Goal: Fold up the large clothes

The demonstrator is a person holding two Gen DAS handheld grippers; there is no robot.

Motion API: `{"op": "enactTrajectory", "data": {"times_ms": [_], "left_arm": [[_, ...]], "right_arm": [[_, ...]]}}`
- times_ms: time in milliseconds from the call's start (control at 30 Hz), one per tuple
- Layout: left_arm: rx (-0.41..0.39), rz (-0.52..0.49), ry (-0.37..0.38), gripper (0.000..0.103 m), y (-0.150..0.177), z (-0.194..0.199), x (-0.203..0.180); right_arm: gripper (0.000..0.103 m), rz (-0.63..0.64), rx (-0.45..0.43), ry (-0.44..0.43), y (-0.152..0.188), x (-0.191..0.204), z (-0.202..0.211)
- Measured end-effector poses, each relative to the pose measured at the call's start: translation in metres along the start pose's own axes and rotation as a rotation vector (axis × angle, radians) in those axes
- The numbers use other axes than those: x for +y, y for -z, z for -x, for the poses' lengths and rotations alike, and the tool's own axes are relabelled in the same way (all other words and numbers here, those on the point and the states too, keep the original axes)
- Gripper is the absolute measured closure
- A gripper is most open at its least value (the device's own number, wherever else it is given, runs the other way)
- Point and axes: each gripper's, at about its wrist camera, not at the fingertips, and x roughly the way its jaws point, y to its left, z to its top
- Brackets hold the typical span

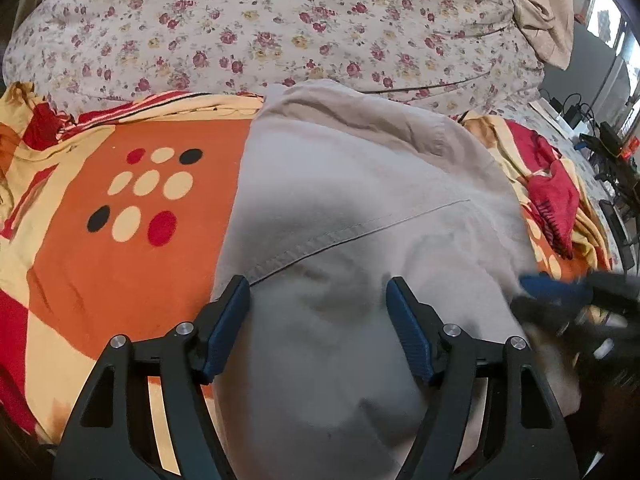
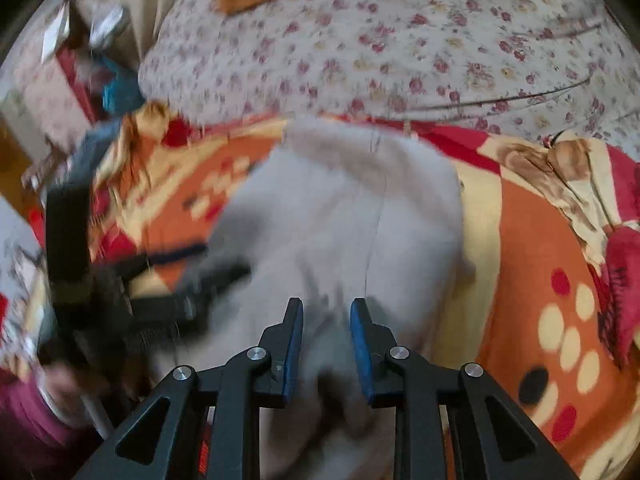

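The left claw (image 1: 318, 292) hangs spread wide over the near part of the grey garment (image 1: 360, 184), nothing caught between its blue pads (image 1: 228, 320); the left pad sits right at the garment's left edge, where a stitched hem (image 1: 340, 232) runs slantwise up and to the right, and the other pad stands over plain cloth further in. The right claw (image 2: 326, 312) is only narrowly parted, and its pads (image 2: 362, 344) do not visibly press on the cloth that rises between and beneath them, so I read it as released rather than gripping, though blur leaves that a little uncertain. From both claws the garment stretches straight ahead: its long axis runs away from the person, across the orange, red and cream patterned blanket (image 1: 120, 260) toward the floral quilt (image 1: 280, 20) heaped at the far side of the bed. In the left wrist view the right claw shows as a dark, blurred shape at the garment's right margin; in the right wrist view the left claw appears likewise at the left margin. So each claw stands at its own side of the near end, neither clearly nearer. Judging from this, the coming move turns on taking the near edge at both sides and carrying it forward along that axis, toward the far end by the quilt.
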Motion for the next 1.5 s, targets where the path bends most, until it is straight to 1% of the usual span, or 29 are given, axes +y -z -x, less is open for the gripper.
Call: {"op": "enactTrajectory", "data": {"times_ms": [33, 67, 133, 200, 233, 300, 367, 433, 467, 500, 533, 567, 633, 733, 867, 1167, 1500], "left_arm": [[-0.003, -0.004, -0.002, 0.03, 0.001, 0.001, -0.001], [-0.006, -0.009, -0.003, 0.029, 0.002, 0.001, -0.003], [-0.015, -0.018, -0.013, 0.027, 0.003, 0.004, -0.005], [-0.026, -0.032, -0.039, 0.027, 0.006, 0.008, -0.008], [-0.029, -0.035, -0.047, 0.027, 0.006, 0.009, -0.008], [-0.045, -0.038, -0.064, 0.027, 0.007, 0.015, -0.008], [-0.062, -0.016, -0.065, 0.027, 0.009, 0.022, -0.006], [-0.07, 0.002, -0.065, 0.027, 0.01, 0.027, -0.004], [-0.076, 0.009, -0.068, 0.027, 0.01, 0.032, -0.003], [-0.082, 0.009, -0.071, 0.027, 0.011, 0.035, -0.003], [-0.093, 0.008, -0.079, 0.027, 0.011, 0.039, -0.003], [-0.11, 0.004, -0.091, 0.027, 0.012, 0.044, -0.004], [-0.136, -0.009, -0.11, 0.027, 0.014, 0.053, -0.005], [-0.161, -0.028, -0.116, 0.027, 0.014, 0.064, -0.005], [-0.199, -0.032, -0.121, 0.027, 0.015, 0.074, -0.003], [-0.201, -0.018, -0.129, 0.027, 0.016, 0.07, 0.0], [-0.188, -0.003, -0.131, 0.027, 0.014, 0.062, 0.002]], "right_arm": [[0.08, 0.018, 0.02, 0.045, 0.011, -0.002, -0.007], [0.078, 0.021, 0.031, 0.054, 0.019, -0.005, -0.011], [0.074, 0.007, 0.044, 0.059, 0.03, -0.011, -0.012], [0.068, 0.011, 0.048, 0.062, 0.035, -0.013, -0.006], [0.068, 0.014, 0.049, 0.059, 0.036, -0.013, 0.0], [0.067, 0.007, 0.023, 0.051, 0.034, -0.013, 0.012], [0.065, -0.011, -0.048, 0.042, 0.031, -0.011, 0.032], [0.047, -0.038, -0.129, 0.026, 0.025, -0.009, 0.049], [0.022, -0.053, -0.167, 0.018, 0.024, -0.007, 0.055], [0.013, -0.062, -0.198, 0.012, 0.023, -0.004, 0.059], [0.013, -0.068, -0.23, 0.014, 0.021, 0.0, 0.063], [0.013, -0.067, -0.235, 0.027, 0.019, 0.004, 0.064], [0.013, -0.065, -0.237, 0.054, 0.014, 0.014, 0.062], [0.013, -0.073, -0.244, 0.054, 0.01, 0.023, 0.059], [0.013, -0.07, -0.258, 0.084, 0.008, 0.025, 0.057], [0.013, -0.078, -0.25, 0.138, 0.002, 0.025, 0.044], [0.013, -0.088, -0.24, 0.132, 0.001, 0.026, 0.034]]}}
